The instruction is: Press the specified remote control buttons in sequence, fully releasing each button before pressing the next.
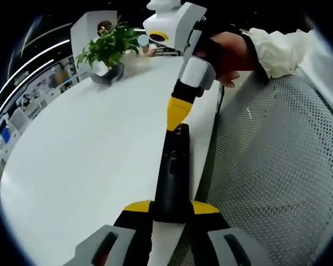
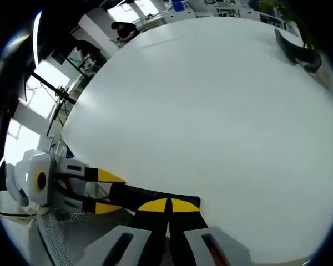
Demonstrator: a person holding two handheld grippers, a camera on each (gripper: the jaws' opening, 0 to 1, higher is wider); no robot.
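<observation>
Clamping the slim, rigid, light remote control (image 1: pixel 172 177), left gripper (image 1: pixel 172 209) steadies its near end; right gripper (image 2: pixel 167 206) presses down, jaws together.

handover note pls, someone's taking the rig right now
Left gripper: shut on the remote, holding it by one end over the table edge.
Right gripper: jaws together, yellow tips down on the remote's far end, apparently pressing.
Plant stands at the table's far side.
Done: remote gripped and steadied. How many presses are done can't be told.
Left: release fully, then continue the sequence.
</observation>
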